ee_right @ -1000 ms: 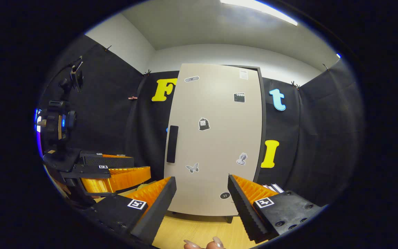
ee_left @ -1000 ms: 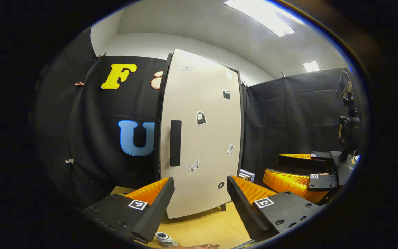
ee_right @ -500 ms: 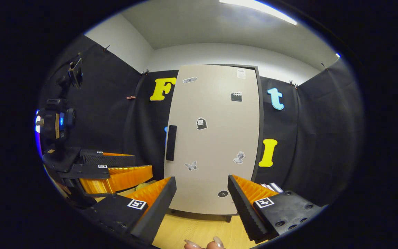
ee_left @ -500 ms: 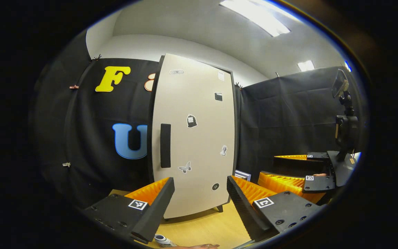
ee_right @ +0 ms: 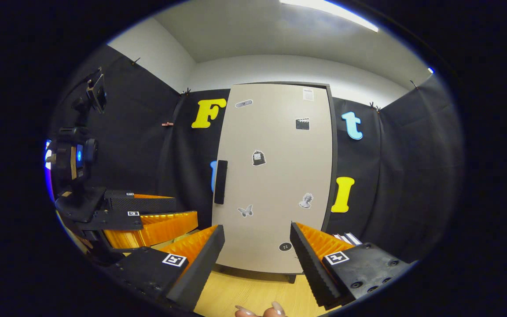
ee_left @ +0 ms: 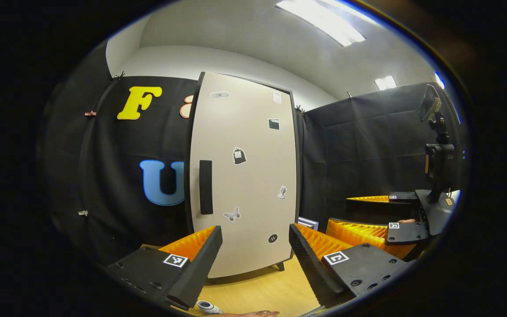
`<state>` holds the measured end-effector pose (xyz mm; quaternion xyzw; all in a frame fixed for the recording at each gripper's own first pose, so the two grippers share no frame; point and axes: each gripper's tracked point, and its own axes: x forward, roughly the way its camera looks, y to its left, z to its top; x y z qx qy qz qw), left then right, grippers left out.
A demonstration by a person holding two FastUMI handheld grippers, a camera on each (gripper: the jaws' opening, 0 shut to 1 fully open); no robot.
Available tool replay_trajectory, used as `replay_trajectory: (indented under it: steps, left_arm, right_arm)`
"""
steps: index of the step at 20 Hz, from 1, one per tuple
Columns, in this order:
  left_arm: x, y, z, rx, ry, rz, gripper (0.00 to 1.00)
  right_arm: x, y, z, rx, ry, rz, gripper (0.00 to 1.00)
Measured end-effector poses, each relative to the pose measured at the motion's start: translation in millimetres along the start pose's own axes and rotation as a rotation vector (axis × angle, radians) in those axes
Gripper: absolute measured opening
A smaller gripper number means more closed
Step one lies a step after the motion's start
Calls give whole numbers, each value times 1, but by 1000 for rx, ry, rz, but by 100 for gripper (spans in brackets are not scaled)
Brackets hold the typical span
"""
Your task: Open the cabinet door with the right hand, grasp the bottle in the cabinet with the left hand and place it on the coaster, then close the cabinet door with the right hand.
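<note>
Left gripper view, own fingers: the left gripper [ee_left: 253,255] stands wide apart, holding nothing.
Cabinet door [ee_left: 244,176]: closed, ahead of the fingers, its dark handle [ee_left: 205,187] above the left finger.
Right of the fingers: the right gripper [ee_left: 370,218], well apart, jaws parted and empty.
Right gripper view, own fingers: spread wide, empty, the door between and beyond them.
Bottle: behind the closed door; I cannot see it.
Table [ee_right: 253,295]: wooden, under the fingers.

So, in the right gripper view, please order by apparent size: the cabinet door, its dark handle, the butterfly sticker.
1. cabinet door, by far the largest
2. handle
3. butterfly sticker, smallest

All share the door's surface, so nearness hardly distorts this.
</note>
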<state>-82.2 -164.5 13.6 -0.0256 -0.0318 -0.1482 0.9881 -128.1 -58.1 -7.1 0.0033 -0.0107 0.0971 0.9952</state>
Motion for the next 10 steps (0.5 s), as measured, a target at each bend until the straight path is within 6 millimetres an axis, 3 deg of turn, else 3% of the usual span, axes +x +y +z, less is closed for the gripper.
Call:
replay_trajectory:
  steps: [10]
  left_arm:
    - [3,-2,-3,11,12,3,96]
  right_arm:
    - [5,-1,-5,6,16,-6,98]
